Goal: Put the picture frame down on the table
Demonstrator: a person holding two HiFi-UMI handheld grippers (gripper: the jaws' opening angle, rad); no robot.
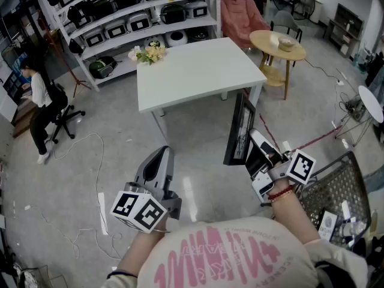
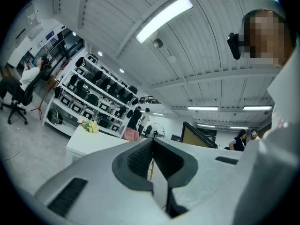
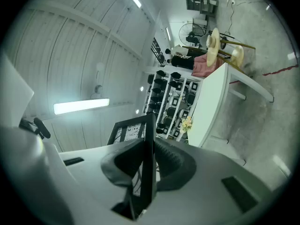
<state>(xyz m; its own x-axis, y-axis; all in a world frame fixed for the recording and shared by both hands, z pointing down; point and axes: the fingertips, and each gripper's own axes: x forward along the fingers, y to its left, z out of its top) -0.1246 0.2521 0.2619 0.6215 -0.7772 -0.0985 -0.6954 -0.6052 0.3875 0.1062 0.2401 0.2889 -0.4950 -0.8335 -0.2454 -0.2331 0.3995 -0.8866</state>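
A black picture frame hangs upright and edge-on above the floor, just short of the white table's near right corner. My right gripper is shut on the picture frame's lower edge; in the right gripper view the frame's black rim stands clamped between the two pads. My left gripper is low at the left, apart from the frame, shut with nothing in it; its pads meet in the left gripper view. There the frame shows at the right.
A bunch of flowers lies on the table's far left corner. Shelves of appliances stand behind it. A round wooden side table and a pink chair are at the far right. A wire basket sits by my right arm. A person sits at far left.
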